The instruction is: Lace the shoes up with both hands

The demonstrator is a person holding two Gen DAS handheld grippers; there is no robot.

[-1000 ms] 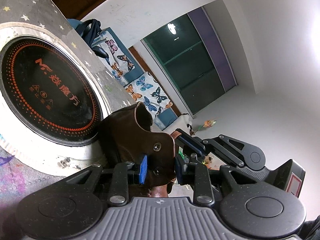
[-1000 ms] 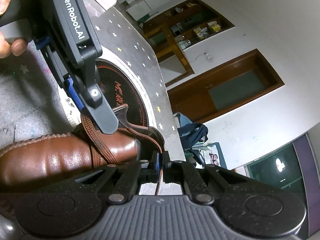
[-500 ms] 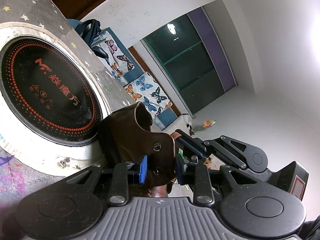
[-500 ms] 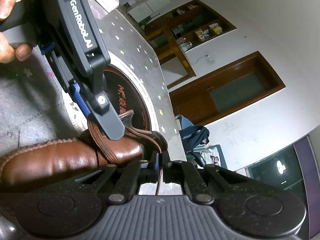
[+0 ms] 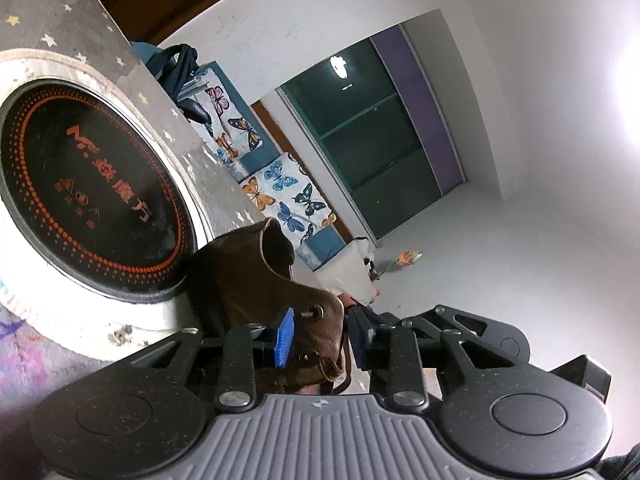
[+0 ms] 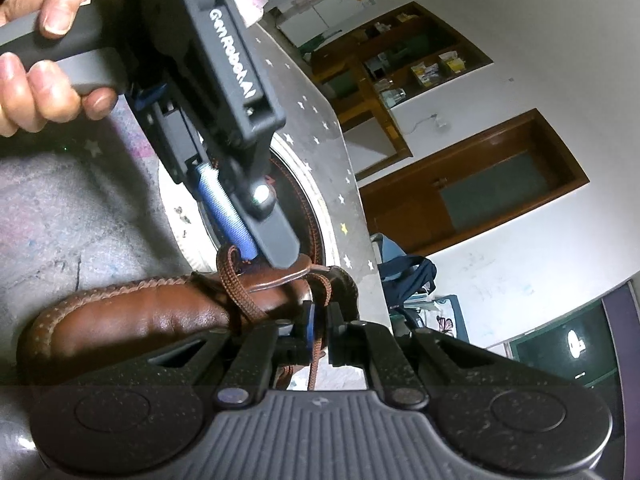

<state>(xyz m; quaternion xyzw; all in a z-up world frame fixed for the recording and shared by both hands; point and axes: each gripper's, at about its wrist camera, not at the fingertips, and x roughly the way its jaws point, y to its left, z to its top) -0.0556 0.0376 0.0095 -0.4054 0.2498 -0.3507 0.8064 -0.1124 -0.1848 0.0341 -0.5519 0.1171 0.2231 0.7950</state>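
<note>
Between the blue pads of the left gripper (image 5: pixel 320 336) sits the brown leather eyelet flap of the shoe (image 5: pixel 256 280), and the pads press on it from both sides, so that gripper is clamped on the shoe's upper. Just beyond its fingertips the shoe's collar opens up, and to the left of the tool lies a round black induction cooktop (image 5: pixel 88 196) with orange lettering, set in a white ring on the star-patterned tablecloth (image 5: pixel 80 12).

Over on the right wrist view, the right gripper (image 6: pixel 320 320) has its jaws pressed nearly together, pinching a brown shoelace (image 6: pixel 316 344) that runs down between the pads toward the camera. Directly ahead of it the shoe's glossy toe stretches off to the left, with a loop of lace crossing the tongue. Above and to the left, the left gripper comes in from the top, its fingertip resting on the edge of the leather flap, and a hand (image 6: pixel 36 60) is wrapped around its grey handle.
</note>
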